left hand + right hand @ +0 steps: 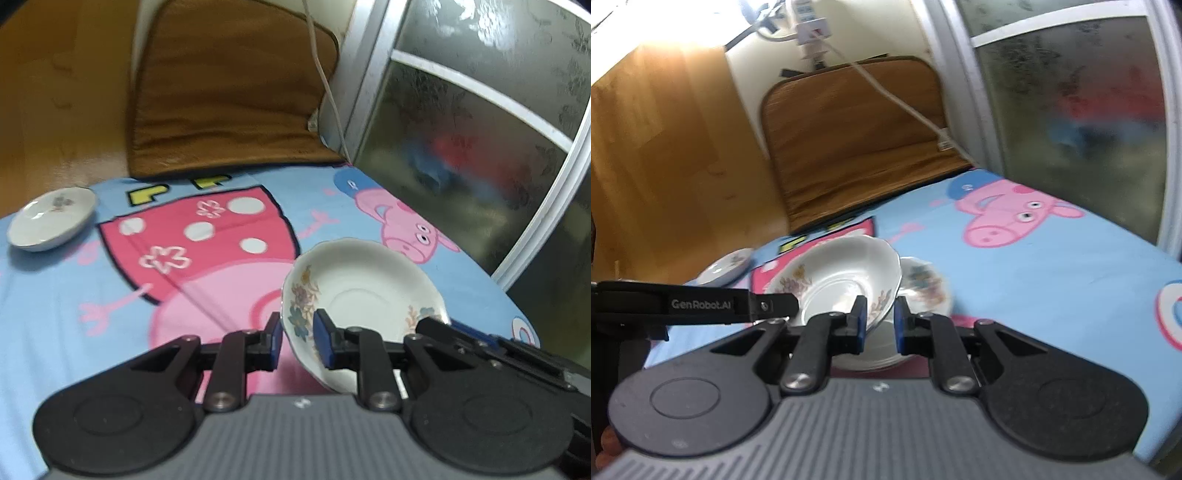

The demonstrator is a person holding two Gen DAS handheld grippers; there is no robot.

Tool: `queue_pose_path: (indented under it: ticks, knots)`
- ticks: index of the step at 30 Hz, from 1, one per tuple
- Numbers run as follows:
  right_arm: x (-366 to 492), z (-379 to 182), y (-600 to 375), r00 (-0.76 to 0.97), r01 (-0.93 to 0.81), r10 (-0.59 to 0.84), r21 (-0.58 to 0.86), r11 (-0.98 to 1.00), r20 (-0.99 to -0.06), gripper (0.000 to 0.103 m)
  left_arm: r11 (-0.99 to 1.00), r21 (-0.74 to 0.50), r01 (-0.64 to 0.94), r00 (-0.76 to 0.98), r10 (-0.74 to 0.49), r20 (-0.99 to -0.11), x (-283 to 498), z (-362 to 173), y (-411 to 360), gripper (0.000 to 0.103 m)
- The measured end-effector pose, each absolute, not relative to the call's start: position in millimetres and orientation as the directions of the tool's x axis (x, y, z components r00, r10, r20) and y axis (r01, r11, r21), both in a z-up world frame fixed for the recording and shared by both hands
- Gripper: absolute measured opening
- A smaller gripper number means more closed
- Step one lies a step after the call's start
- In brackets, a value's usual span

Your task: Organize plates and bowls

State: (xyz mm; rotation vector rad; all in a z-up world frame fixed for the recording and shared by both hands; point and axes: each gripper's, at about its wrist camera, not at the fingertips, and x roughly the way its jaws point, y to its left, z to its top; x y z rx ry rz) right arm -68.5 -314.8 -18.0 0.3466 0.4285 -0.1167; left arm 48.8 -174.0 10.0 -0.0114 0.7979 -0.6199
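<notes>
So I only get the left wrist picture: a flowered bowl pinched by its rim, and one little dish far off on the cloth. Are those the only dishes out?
Observer: No. The right wrist view shows a flowered saucer on the cloth, just behind the bowl.
Operator: And the white cable over the brown mat, where does it lead?
Observer: Up to a white power strip on the wall.
Operator: Is the right gripper holding on too? I only see its tip.
Observer: Yes, its blue pads sit either side of the bowl's near rim, across from the left gripper.
</notes>
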Motion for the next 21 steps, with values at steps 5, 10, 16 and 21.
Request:
queue_pose_path:
  ticks: [5, 10, 16, 21]
  knots:
    - [-61.4, -24.2, -320.8, 0.902, 0.213, -0.082, 0.27, 0.939, -0.424, 0.021, 0.833, -0.184, 0.522, 0.54, -0.49, -0.685, 48.8, -0.2, -191.4, 0.021]
    - [-58.9, -22.9, -317.6, 0.91, 0.25, -0.148, 0.224, 0.942, -0.388, 0.065, 0.833, -0.16, 0.53, 0.57, -0.489, -0.66, 40.8, 6.0, -185.9, 0.034]
    - [-61.6, -15.5, -314.3, 0.918, 0.287, -0.191, 0.25, 0.925, -0.347, 0.069, 0.841, -0.193, 0.505, 0.61, -0.506, -0.61, 35.7, 21.7, -152.6, 0.037]
    - [-60.2, -7.5, -291.0, 0.933, 0.261, -0.182, 0.235, 0.936, -0.309, 0.069, 0.866, -0.195, 0.46, 0.667, -0.481, -0.569, 29.5, 29.2, -111.1, 0.038]
